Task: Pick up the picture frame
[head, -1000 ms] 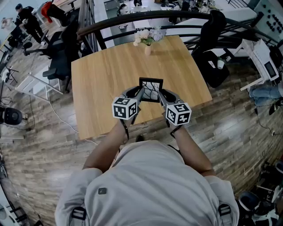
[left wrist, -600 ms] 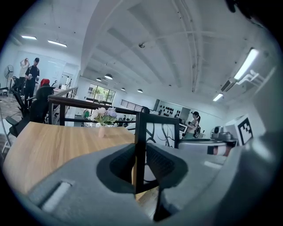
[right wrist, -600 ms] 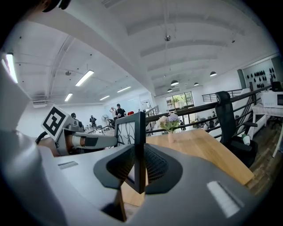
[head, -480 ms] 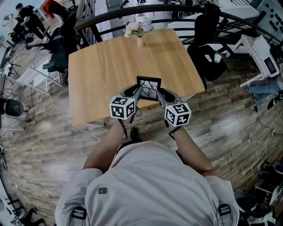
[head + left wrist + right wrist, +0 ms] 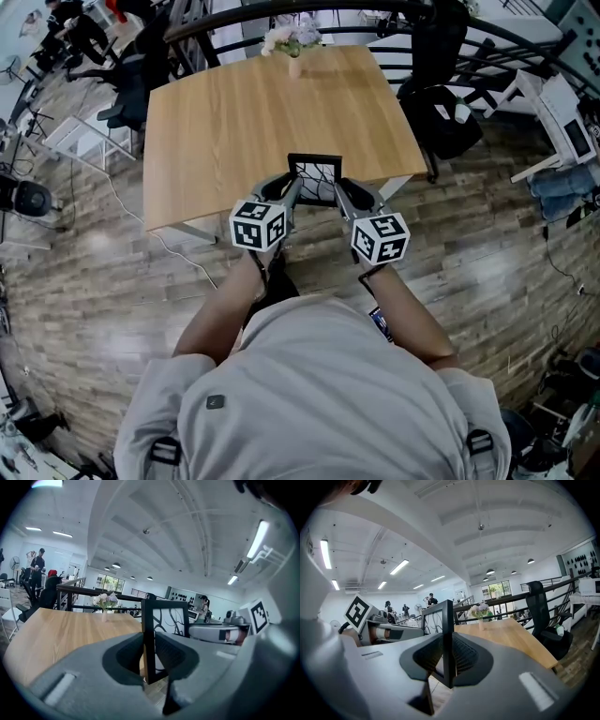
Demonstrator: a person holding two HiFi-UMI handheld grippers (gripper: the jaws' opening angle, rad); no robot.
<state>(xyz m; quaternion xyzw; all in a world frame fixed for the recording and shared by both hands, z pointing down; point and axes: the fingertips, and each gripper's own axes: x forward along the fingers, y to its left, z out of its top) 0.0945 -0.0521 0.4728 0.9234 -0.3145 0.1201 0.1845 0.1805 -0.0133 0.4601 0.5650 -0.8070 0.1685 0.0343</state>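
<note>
A black picture frame (image 5: 314,173) with a branch drawing hangs upright in the air over the near edge of the wooden table (image 5: 244,103). My left gripper (image 5: 293,190) is shut on its left side bar. My right gripper (image 5: 336,190) is shut on its right side bar, and its jaws have just been closing a little tighter on that bar. In the left gripper view the frame's black edge (image 5: 147,639) stands pinched between the ribbed pads (image 5: 171,653). The right gripper view shows the other edge (image 5: 449,639) clamped the same way.
A small vase of flowers (image 5: 293,42) stands at the table's far edge. A black office chair (image 5: 441,84) and a railing lie beyond the table's right corner. White desks stand at the far left and right. Wooden floor (image 5: 112,309) surrounds me.
Both grippers have drawn back toward me with the frame held between them. The table has slid away up the head view, and the frame now hangs at its near edge.
</note>
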